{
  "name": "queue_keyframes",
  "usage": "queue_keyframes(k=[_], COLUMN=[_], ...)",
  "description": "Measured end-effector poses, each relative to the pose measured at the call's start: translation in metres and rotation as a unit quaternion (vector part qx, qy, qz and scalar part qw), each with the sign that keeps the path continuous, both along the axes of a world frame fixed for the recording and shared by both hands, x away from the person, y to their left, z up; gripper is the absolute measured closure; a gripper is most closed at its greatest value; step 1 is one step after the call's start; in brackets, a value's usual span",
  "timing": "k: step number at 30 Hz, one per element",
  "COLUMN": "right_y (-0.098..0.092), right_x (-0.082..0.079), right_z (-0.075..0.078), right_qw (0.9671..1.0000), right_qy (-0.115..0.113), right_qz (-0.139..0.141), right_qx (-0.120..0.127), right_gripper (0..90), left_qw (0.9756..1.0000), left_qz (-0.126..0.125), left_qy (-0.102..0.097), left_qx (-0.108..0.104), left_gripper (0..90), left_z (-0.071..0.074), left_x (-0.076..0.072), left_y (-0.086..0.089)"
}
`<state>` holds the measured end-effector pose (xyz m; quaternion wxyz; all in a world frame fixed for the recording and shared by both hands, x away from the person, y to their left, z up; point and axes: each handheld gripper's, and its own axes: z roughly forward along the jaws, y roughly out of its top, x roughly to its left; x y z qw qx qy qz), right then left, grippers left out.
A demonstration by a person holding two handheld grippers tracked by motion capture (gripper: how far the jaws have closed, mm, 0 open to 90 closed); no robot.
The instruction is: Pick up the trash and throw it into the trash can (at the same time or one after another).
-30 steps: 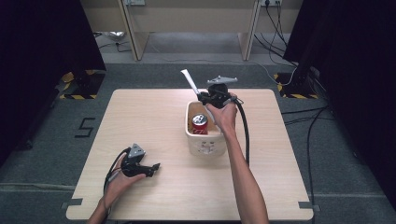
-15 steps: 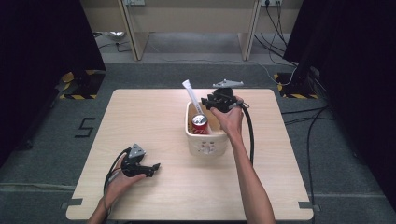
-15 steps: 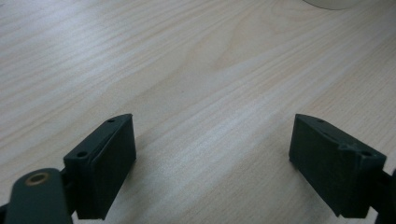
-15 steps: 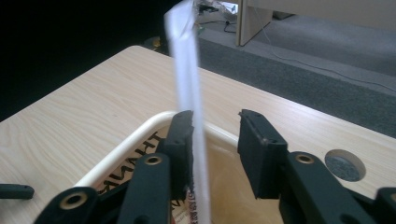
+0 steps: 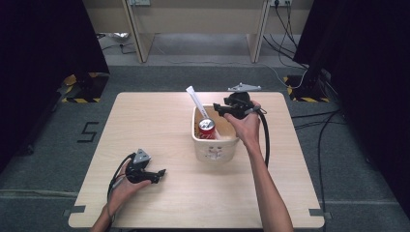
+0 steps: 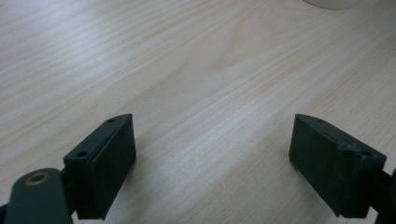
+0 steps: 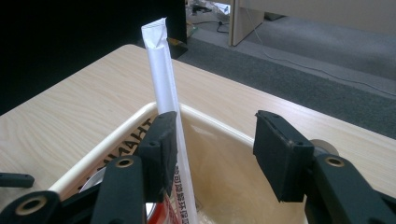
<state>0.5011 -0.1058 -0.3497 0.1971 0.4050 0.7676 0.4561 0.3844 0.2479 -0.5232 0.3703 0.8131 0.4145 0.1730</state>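
Left gripper (image 5: 155, 173) rests low on the near-left of the table (image 5: 145, 121), jaws spread wide with bare wood between them in the left gripper view; idle, same spot as a second ago.

Mid-table sits the cream bin (image 5: 215, 145). A red can (image 5: 207, 128) lies inside it at the left, top facing up. The white wrapped straw (image 5: 198, 104) stands in the bin leaning up and out over the far-left rim, lower end down beside the can.

Right gripper (image 5: 223, 110) hovers over the bin's far-right edge, hand behind it. In the right gripper view its jaws are spread; the straw (image 7: 163, 93) runs up just beside the left jaw, and I can't quite tell whether it touches the pad or just passes in front. Nothing is pinched.

Change: a second ago the straw was up at the gripper, above the far rim; half a second ago it was tipping down into the bin; now it stands on its own in there with the jaws apart. So the release looks done and the straw is in the bin with the can. Next is likely pulling the right gripper up and back without knocking the straw over the rim, as it leans loosely and is light.
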Motion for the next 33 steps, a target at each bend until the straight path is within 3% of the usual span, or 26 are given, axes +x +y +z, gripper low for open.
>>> queue_keyframes(k=[11,19,33], right_y=[-0.014,-0.021,-0.042], right_x=[-0.011,-0.021,-0.044], right_z=[-0.002,0.000,-0.007], right_qw=[0.9999,0.9999,0.9996], right_qy=[0.005,-0.001,-0.003], right_qz=[-0.004,-0.015,-0.019], right_qx=[-0.010,-0.005,-0.018], right_gripper=[35.9,27.0,27.1], left_qw=[1.0000,1.0000,1.0000], left_qz=[0.000,0.000,0.000], left_qy=[0.000,0.000,0.000], left_qx=[0.000,0.000,0.000], left_gripper=[14.1,14.1,14.1], left_z=[0.000,0.000,0.000], left_x=[0.000,0.000,0.000], left_y=[0.000,0.000,0.000])
